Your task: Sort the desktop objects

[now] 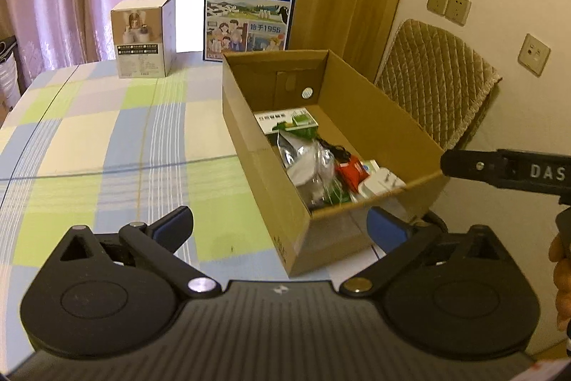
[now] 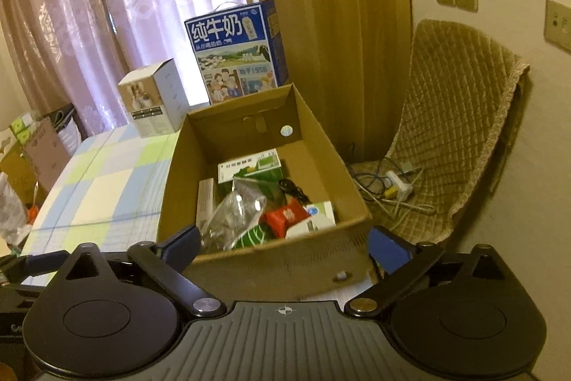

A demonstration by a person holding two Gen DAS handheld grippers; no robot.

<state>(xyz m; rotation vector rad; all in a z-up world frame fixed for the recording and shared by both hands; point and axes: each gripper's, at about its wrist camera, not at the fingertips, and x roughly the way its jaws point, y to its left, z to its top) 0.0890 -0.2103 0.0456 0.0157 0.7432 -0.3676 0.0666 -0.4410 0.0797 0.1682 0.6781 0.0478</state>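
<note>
Left wrist view, nearest first: the left gripper hangs over the checked tablecloth with its jaws spread wide and nothing between them, its right fingertip close to the near corner of the cardboard box; at 3 o'clock the other tool's black body crosses the frame edge, a bit of a hand below it; the box stands at 1 o'clock on the table, open-topped, holding the sorted things: a white plug adapter and a red packet toward the near end, a clear plastic bag in the middle, a green-and-white carton farther in; beyond, at 11 o'clock, a small white product box stands upright, and at 12 o'clock a blue milk carton case stands just behind the box; right wrist view: the right gripper sits low before the box's near wall, jaws likewise wide apart and empty; at 2 o'clock a quilted chair carries a tangle of cables; pink curtains hang farthest back
</note>
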